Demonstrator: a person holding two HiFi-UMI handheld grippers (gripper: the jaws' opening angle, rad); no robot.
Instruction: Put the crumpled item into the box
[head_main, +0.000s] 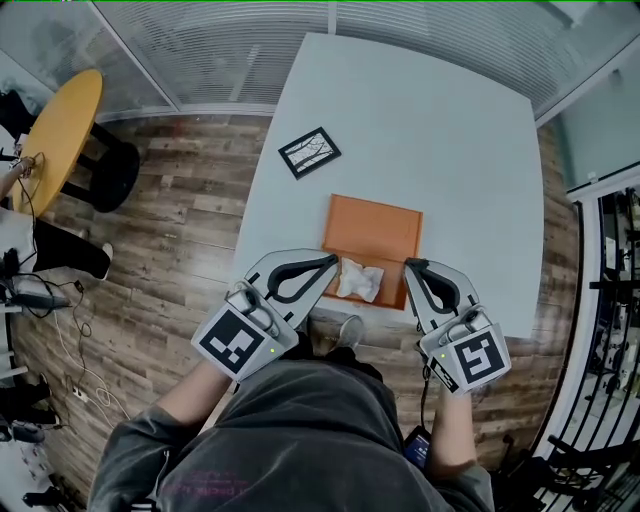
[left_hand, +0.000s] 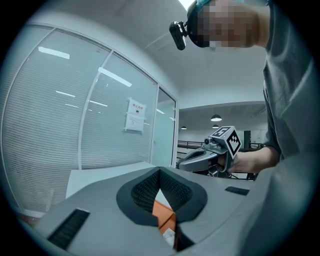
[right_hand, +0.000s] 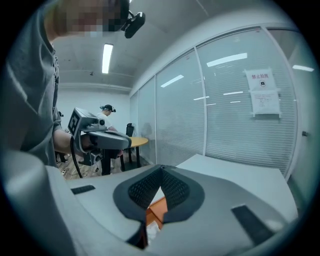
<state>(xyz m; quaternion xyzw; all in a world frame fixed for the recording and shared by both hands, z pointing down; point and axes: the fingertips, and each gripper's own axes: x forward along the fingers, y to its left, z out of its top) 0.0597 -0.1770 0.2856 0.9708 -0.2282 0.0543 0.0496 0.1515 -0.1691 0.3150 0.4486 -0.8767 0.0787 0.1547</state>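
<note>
Under the box, a broad pale grey table top (head_main: 430, 130), serving plainly as the work surface.

On it, a flat shallow orange box (head_main: 375, 222), open at the top and set close to the person's edge of the table, probably so as to lie within easy reach of both tools.

Left of the box, the left grey two-jaw gripper (head_main: 330, 262), tips just beside the box's near left corner. Jaws closed tip to tip with nothing between them; through the small gap behind the tips, only a sliver of orange box and white paper. Held outside the box rather than in it, seemingly for want of anything left to grasp.

Right of the box, the right grey two-jaw gripper (head_main: 411, 266), tips by the near right corner, likewise pressed together and empty. Angled a little downward toward the box, like its twin, and so flanking the box on both sides without touching its contents.

Beyond the box's far left corner and well apart from it, a small black-framed card with a pale face (head_main: 309, 152), lying flat and askew, with no apparent part in the task.

Inside the box, at its near end, the crumpled white paper ball (head_main: 360, 280), resting free and touched by neither gripper. Judged from that placement, the task is as good as finished, with nothing more called for than drawing both tools clear.
</note>
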